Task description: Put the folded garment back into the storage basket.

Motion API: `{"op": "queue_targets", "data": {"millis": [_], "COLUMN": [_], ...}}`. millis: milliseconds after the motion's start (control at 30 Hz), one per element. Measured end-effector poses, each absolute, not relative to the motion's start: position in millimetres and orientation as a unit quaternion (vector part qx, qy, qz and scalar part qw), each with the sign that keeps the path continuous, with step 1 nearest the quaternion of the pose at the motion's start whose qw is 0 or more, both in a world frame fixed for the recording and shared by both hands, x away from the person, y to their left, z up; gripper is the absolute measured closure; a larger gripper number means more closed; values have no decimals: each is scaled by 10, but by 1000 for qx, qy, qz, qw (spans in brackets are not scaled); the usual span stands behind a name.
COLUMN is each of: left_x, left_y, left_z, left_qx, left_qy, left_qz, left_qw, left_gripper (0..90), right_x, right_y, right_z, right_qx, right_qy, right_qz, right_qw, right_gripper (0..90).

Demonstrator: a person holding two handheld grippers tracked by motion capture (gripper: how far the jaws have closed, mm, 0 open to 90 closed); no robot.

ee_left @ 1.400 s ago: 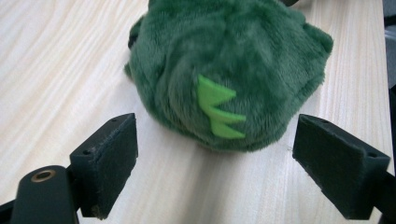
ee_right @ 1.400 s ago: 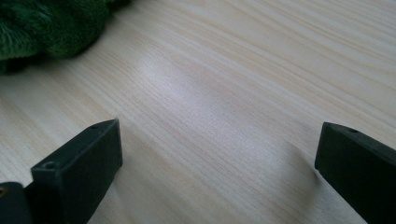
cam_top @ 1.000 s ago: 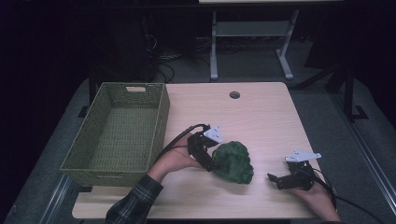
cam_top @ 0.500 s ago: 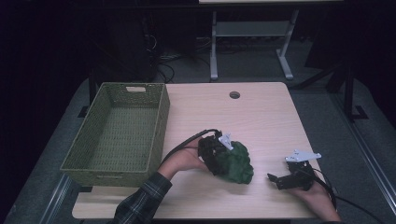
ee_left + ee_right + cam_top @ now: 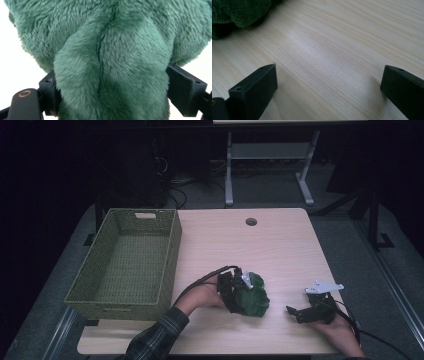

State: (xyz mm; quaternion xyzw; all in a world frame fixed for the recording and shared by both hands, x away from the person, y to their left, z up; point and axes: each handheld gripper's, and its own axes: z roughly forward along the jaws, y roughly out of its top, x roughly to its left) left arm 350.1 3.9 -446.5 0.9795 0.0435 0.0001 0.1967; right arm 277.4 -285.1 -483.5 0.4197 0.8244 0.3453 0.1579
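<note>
A dark green plush toy [image 5: 254, 298] lies on the pale wooden table [image 5: 280, 250] near its front edge. My left gripper [image 5: 234, 292] has pushed in from the toy's left side. In the left gripper view a thick fold of the plush [image 5: 107, 37] bulges between the two jaws, which stand wide apart, so the left gripper [image 5: 110, 85] is open around it. My right gripper [image 5: 296, 312] rests low on the table to the right of the toy, apart from it. It [image 5: 329, 85] is open over bare wood, with the plush [image 5: 237, 12] at the top left.
A green woven basket [image 5: 172, 250] stands on the table's left side with nothing in it. A round cable hole [image 5: 251, 221] sits near the far edge. Black cables trail from both grippers. Beyond the table are a dark floor and desk legs [image 5: 229, 170].
My left gripper has moved right, into the plush toy, and its jaws now straddle a fold of it. The right gripper has stayed put.
</note>
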Motion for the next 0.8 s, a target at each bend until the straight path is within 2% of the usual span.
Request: {"op": "queue_targets", "data": {"millis": [100,267,400,567,800], "left_x": [3496,3491,3497,3491,3509], "left_y": [21,24,30,38,94], "left_z": [-4451,-4408,-4389,-4357,-4263], "left_qx": [981,981,981,981,977], "left_qy": [52,59,69,74,81], "left_qz": [0,-13,-20,-22,-27], "left_qw": [188,184,179,181,194], "left_gripper": [225,450,571,621,637], "right_x": [2774,2774,2773,2774,2774], "right_y": [-2851,-2850,-2850,-2851,-2850], "right_z": [-4836,-4836,-4836,-4835,-4835], "right_qx": [420,420,420,420,420], "right_qy": [824,824,824,824,824], "right_qz": [345,345,345,345,346], "right_qw": [158,158,158,158,158], "right_gripper": [7,7,7,7,7]}}
